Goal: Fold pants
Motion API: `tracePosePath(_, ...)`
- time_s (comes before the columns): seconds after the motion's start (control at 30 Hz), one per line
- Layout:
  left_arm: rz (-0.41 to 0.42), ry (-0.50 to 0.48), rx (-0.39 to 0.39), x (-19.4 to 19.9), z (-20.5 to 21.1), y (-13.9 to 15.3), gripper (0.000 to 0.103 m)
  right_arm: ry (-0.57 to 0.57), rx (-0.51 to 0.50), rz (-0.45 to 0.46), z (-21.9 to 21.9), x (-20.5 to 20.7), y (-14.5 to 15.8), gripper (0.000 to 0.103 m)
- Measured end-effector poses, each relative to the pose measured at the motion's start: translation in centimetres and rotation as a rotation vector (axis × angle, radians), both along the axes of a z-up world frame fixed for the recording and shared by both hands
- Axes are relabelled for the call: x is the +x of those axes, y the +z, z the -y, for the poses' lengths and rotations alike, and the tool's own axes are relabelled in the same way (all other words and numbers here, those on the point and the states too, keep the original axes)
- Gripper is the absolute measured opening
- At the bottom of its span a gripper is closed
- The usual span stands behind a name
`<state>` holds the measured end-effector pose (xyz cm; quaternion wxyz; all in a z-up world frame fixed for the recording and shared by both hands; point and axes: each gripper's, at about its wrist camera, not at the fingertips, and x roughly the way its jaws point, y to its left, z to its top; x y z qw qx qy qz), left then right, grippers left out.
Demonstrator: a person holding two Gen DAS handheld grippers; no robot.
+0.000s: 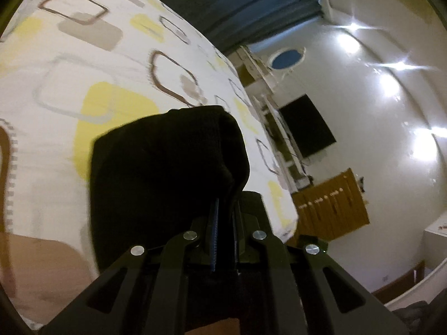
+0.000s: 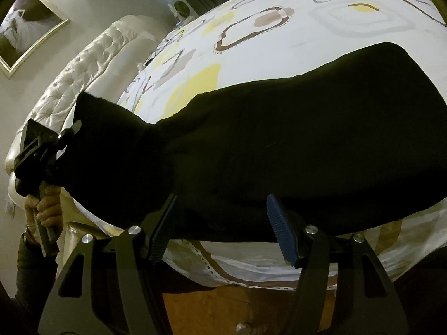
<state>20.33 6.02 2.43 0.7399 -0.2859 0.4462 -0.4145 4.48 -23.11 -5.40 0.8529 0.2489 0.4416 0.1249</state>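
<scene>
Black pants (image 2: 279, 145) lie stretched across the patterned bed sheet (image 2: 279, 42). One end of the pants is lifted off the bed at the left, and my left gripper (image 2: 71, 134), held by a hand (image 2: 46, 209), is shut on it. In the left wrist view the black pants fabric (image 1: 167, 167) bulges out from the closed left gripper (image 1: 223, 217) above the sheet (image 1: 83, 69). My right gripper (image 2: 222, 199) stands open at the pants' near edge. The cloth lies between its blue-ribbed fingers (image 2: 282, 229), and the pads do not press on it.
A white tufted headboard (image 2: 83, 64) and a framed picture (image 2: 28, 28) are at the left. A wooden bed frame (image 2: 237, 301) runs below the near edge. Past the bed's far side are a dark screen (image 1: 307, 125), a wooden cabinet (image 1: 332, 203) and dark curtains (image 1: 251, 5).
</scene>
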Motion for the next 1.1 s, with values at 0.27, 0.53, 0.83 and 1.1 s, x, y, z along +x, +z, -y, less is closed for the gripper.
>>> tracePosePath(0.27, -0.006, -0.096, 0.024, 0.1, 6.2, -0.6, 0.008, -0.042, 0.042, 0.018, 2.1, -0.7, 0.3, 0.065)
tracePosePath(0.53, -0.013, -0.183, 0.091, -0.5, 13.7, -1.6, 0.008, -0.101, 0.090, 0.034, 5.3, -1.7, 0.2, 0.065)
tracePosePath(0.83, -0.041, -0.216, 0.149, -0.5, 20.4, -3.6, 0.008, -0.194, 0.139, 0.037, 9.9, -3.4, -0.7, 0.065)
tracePosePath(1.1, -0.051, -0.224, 0.227, -0.5, 24.8, -5.9, 0.008, -0.233, 0.168, 0.035, 11.7, -4.1, -1.1, 0.065)
